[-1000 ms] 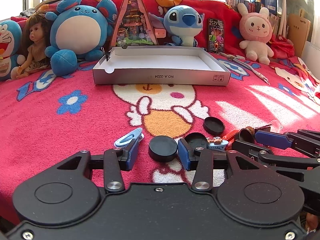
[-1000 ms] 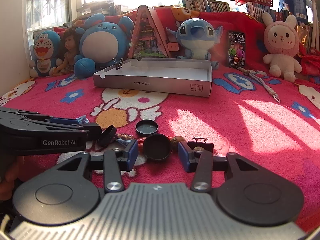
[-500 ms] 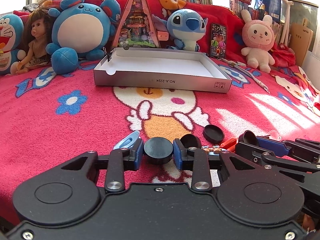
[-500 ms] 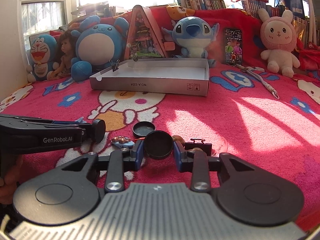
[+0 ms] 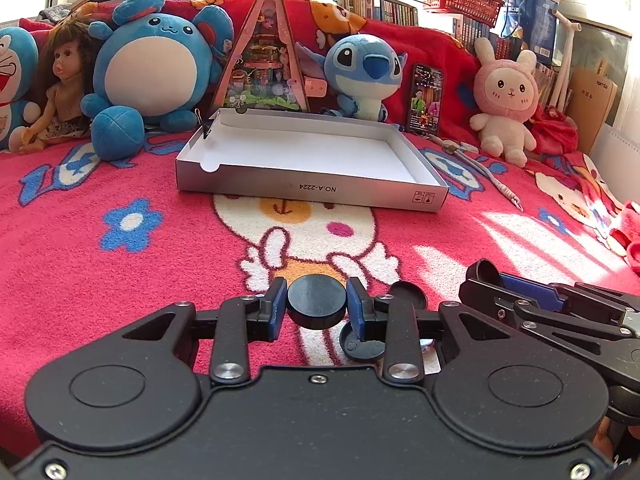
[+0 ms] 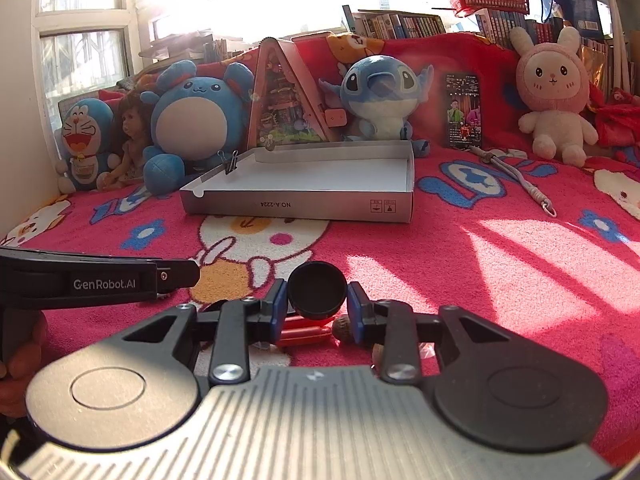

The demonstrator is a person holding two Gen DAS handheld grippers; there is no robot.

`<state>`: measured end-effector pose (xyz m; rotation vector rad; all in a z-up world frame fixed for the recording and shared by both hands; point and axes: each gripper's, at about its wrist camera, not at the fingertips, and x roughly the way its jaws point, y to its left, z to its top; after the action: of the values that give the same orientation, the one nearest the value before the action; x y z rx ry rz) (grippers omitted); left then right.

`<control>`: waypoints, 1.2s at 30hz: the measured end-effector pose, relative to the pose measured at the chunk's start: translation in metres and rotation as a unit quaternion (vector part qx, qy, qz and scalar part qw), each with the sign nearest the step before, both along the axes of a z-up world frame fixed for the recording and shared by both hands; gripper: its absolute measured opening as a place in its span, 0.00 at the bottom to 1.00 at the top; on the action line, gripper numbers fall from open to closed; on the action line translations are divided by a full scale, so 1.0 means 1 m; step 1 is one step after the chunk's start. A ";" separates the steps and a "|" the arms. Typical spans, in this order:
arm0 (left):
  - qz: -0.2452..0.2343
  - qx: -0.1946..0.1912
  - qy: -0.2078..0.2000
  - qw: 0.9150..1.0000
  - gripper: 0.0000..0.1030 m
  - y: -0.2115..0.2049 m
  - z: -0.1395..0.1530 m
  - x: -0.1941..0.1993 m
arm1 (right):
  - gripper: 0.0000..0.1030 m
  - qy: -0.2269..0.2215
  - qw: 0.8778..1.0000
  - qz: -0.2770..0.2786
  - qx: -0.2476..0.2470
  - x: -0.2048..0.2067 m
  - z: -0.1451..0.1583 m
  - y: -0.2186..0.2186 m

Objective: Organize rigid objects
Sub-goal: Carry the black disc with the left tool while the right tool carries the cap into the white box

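Two black caps (image 5: 316, 301) (image 6: 317, 291), one per tongs (image 5: 316, 306) (image 6: 317, 306)

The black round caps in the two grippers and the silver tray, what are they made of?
Black caps: probably matte plastic, smooth and dull with moulded edges. Silver tray: likely cardboard, with a silvery printed outside, white inside and thin folded walls.

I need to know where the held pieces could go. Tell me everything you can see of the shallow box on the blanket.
The shallow box is a wide, low rectangular tray, cardboard by its look, silver-grey outside and white inside. It lies flat and open-topped on the red blanket, before the plush toys. Its near wall bears upside-down print reading NO.A-2224 and two small symbols. One front corner has a notch. A black binder clip grips the left wall. Its floor looks bare.
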<state>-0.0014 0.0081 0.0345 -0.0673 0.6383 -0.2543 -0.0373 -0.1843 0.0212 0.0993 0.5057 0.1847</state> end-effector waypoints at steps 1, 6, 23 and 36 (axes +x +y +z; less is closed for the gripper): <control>-0.001 0.001 -0.001 1.000 0.30 -0.001 0.001 0.001 | 0.36 0.000 1.000 -0.001 0.002 0.002 0.001 -0.001; -0.008 -0.006 -0.003 1.000 0.30 0.000 0.008 0.010 | 0.36 0.004 1.000 -0.009 0.012 0.013 0.007 -0.007; -0.009 -0.031 -0.011 0.999 0.30 0.006 0.035 0.064 | 0.36 0.010 0.999 -0.024 0.039 0.060 0.025 -0.028; 0.015 -0.017 -0.046 0.999 0.30 -0.002 0.052 0.153 | 0.36 0.028 0.999 -0.005 0.021 0.141 0.040 -0.031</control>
<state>0.1520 0.0063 0.0862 -0.0975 0.5417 -0.2389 0.1033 -0.2156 0.0613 0.1486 0.5580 0.1834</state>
